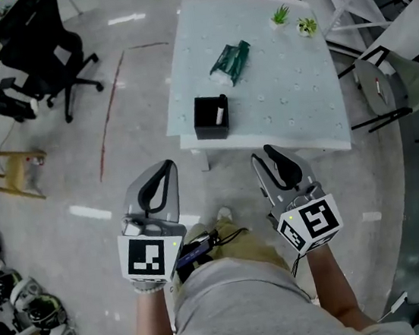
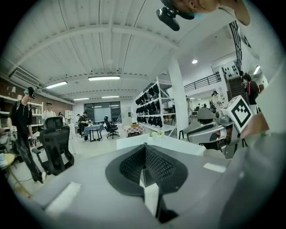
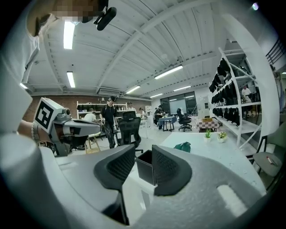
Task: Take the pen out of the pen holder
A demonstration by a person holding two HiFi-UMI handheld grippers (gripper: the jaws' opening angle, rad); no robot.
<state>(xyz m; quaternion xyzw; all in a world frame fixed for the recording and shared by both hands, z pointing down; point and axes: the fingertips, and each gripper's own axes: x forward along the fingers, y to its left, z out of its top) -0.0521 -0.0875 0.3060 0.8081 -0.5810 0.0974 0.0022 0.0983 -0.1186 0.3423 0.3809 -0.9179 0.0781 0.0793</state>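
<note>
While the pen (image 1: 219, 112) sat in the pen holder (image 1: 211, 117), you held your left gripper (image 1: 168, 164) closed and your right gripper (image 1: 261, 153) spread wide, both empty, short of it.

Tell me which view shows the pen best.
The head view: the pen stands as a pale stick in the black holder on the table. The right gripper view shows only the holder past its jaws, no pen discernible. The left gripper view shows just a dark sliver there.
</note>
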